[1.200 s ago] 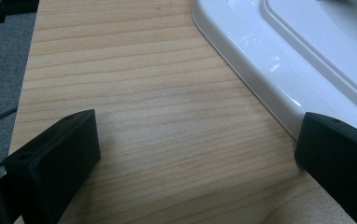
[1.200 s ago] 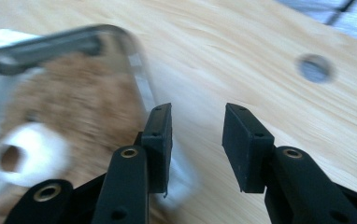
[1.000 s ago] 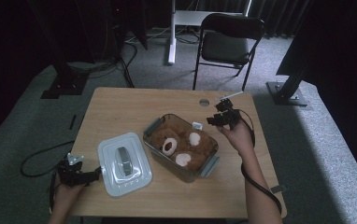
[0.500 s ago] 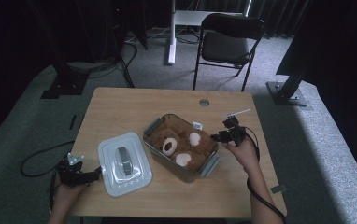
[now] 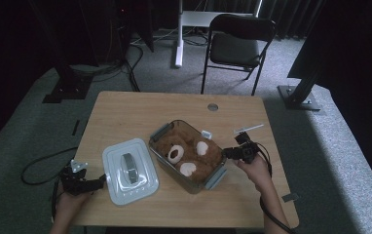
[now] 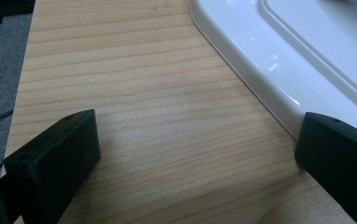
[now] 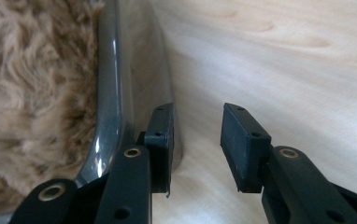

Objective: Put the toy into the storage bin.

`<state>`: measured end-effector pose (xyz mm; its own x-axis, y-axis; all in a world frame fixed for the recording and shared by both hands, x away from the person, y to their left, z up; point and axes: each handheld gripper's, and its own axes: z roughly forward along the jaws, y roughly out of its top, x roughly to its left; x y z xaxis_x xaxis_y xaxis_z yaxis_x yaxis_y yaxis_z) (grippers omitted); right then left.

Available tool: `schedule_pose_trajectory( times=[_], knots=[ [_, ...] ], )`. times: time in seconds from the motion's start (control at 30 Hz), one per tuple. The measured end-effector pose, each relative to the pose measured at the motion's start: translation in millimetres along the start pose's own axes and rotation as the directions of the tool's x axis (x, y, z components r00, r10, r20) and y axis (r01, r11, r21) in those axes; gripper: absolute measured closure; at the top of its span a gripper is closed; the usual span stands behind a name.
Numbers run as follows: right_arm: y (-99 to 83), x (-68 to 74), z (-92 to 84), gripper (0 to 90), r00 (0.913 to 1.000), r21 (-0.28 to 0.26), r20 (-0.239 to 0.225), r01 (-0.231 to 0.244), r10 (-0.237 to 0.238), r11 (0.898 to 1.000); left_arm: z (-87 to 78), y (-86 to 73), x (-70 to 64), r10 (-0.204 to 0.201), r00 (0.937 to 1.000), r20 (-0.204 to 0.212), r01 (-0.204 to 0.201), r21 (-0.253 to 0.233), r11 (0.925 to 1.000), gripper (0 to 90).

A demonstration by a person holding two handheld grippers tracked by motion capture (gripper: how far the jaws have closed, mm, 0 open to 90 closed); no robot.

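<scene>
A clear grey container (image 5: 214,177) stands mid-table with a brown plush toy (image 5: 194,153) inside. Its white lid (image 5: 129,169) lies flat on the wood to its left. My right gripper (image 5: 228,152) sits low beside the container's right wall (image 7: 116,84). One jaw rests close against the outside of that wall, next to the plush (image 7: 32,93). The right gripper (image 7: 197,140) is open; its jaws have just been closing, with only bare wood in the narrow gap. My left gripper (image 5: 101,181) stands wide open at the lid's left edge (image 6: 307,60), with bare table in the left gripper's (image 6: 195,154) gap.
The wooden table (image 5: 135,112) has a small white piece (image 5: 206,133) and a thin white stick (image 5: 248,128) behind the container, plus a round grommet (image 5: 213,107). A folding chair (image 5: 240,46) stands beyond the far edge. A cable (image 5: 38,163) lies on the floor at left.
My right hand has come down from above the container's far right corner to table level beside its right wall. The left hand and lid have stayed put.
</scene>
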<state>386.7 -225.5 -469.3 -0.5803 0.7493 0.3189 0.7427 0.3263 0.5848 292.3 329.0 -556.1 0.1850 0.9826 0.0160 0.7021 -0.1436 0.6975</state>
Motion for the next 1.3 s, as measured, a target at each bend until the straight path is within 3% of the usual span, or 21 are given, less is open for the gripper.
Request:
schedule_pose_trajectory(
  times=[0.1, 0.23, 0.27, 0.33, 0.37, 0.4, 0.47, 0.53, 0.63, 0.67, 0.73, 0.83, 0.93, 1.0, 1.03, 1.3],
  knots=[
    [-10.8, 10.6, -1.6, 65.1, 0.999, 0.003, -0.041, 0.02, -0.02, 1.0, -0.1, 0.0, -0.1, 0.001, 1.0, 0.001, -0.001, 0.001, 1.0, 0.7],
    [-19.3, 24.3, -2.9, 62.1, 0.9964, 0.021, -0.058, 0.064, -0.063, 0.998, 0.0, 0.0, -0.2, 0.003, 1.0, 0.002, -0.003, 0.001, 1.0, 0.7],
    [-19.3, 24.3, -2.9, 62.1, 0.9964, 0.021, -0.058, 0.064, -0.063, 0.998, 0.0, 0.0, -0.2, 0.003, 1.0, 0.002, -0.003, 0.0, 1.0, 0.7],
    [-20.3, 27.4, -6.0, 61.9, 0.9971, 0.027, -0.003, 0.076, -0.076, 0.997, 0.0, 0.0, -0.3, 0.003, 1.0, 0.002, -0.003, 0.0, 1.0, 0.7],
    [-19.7, 28.1, -9.7, 62.7, 0.9971, 0.012, 0.021, 0.073, -0.073, 0.997, 0.0, 0.0, -0.3, 0.003, 1.0, 0.002, -0.003, 0.0, 1.0, 0.7],
    [-16.3, 28.8, -21.3, 64.0, 0.9977, -0.039, 0.031, 0.062, -0.061, 0.997, 0.0, 0.0, -0.3, 0.002, 1.0, 0.003, -0.002, 0.0, 1.0, 0.7],
    [-14.0, 30.3, -27.9, 64.7, 0.9979, -0.071, 0.035, 0.057, -0.054, 0.996, 0.0, 0.0, -0.3, 0.004, 1.0, 0.003, -0.004, 0.001, 1.0, 0.7],
    [-5.8, 38.3, -46.8, 64.7, 0.9976, -0.148, 0.003, 0.068, -0.069, 0.987, 0.0, 0.0, -0.4, 0.004, 1.0, 0.004, -0.004, 0.0, 1.0, 0.7],
    [-1.0, 48.3, -57.1, 64.9, 0.9953, -0.187, -0.017, 0.091, -0.096, 0.978, 0.0, 0.0, -0.4, 0.006, 1.0, 0.006, -0.006, 0.0, 1.0, 0.7],
    [2.4, 60.3, -63.6, 67.2, 0.9906, -0.215, -0.046, 0.116, -0.129, 0.97, 0.0, 0.0, -0.5, 0.006, 1.0, 0.006, -0.006, 0.0, 1.0, 0.7],
    [3.5, 66.8, -64.7, 67.3, 0.9869, -0.221, -0.058, 0.134, -0.15, 0.966, 0.0, 0.0, -0.5, 0.007, 1.0, 0.007, -0.007, 0.0, 1.0, 0.7],
    [5.1, 85.9, -62.3, 73.1, 0.9752, -0.211, -0.065, 0.194, -0.212, 0.958, 0.0, 0.0, -0.4, 0.007, 1.0, 0.007, -0.007, 0.0, 1.0, 0.7],
    [7.5, 95.2, -53.9, 78.4, 0.9643, -0.178, -0.041, 0.251, -0.262, 0.952, 0.0, 0.0, -0.4, 0.008, 0.9999, 0.007, -0.008, 0.001, 1.0, 0.7],
    [9.5, 95.3, -44.6, 81.8, 0.963, -0.15, -0.032, 0.26, -0.268, 0.954, -0.1, 0.0, -0.4, 0.009, 0.9999, 0.007, -0.009, 0.001, 1.0, 0.7],
    [11.1, 95.7, -33.2, 83.4, 0.9607, -0.106, -0.019, 0.273, -0.277, 0.956, 0.0, 0.0, -0.4, 0.007, 0.9999, 0.007, -0.007, 0.0, 1.0, 0.7],
    [18.1, 96.7, -5.8, 86.9, 0.9545, -0.019, 0.011, 0.298, -0.298, 0.954, 0.0, 0.0, -0.4, 0.01, 0.9999, 0.008, -0.01, 0.0, 0.9999, 0.7]
  ],
)
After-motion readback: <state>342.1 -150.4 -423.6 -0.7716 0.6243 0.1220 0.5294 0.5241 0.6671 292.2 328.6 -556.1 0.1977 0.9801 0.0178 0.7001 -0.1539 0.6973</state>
